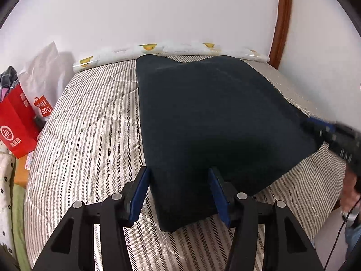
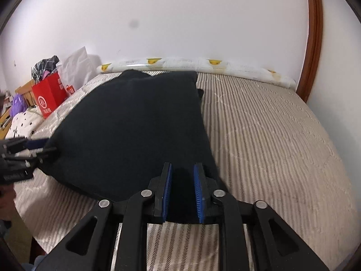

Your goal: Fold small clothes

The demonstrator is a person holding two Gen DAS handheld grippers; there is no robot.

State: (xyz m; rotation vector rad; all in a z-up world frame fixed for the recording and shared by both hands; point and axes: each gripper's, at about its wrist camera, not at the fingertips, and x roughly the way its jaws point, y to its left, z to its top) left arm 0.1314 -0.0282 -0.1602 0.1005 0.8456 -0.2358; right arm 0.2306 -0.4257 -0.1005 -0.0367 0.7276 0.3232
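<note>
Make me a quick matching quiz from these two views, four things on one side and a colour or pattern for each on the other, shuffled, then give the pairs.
Things:
1. garment
2. paper bag
3. bed cover
4. gripper pads

Colours:
A. blue
B. grey and white stripes
C. dark navy, nearly black
D. red with white print

Pairs: 1-C, 2-D, 3-B, 4-A

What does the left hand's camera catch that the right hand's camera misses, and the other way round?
Only the left: the left gripper close up, jaws apart over the dark garment.

Only the right: the right gripper close up, jaws narrowly apart, and a purple object behind the red bag.

Both: the garment, striped bed cover, red bag, duck-print roll, white wall.
</note>
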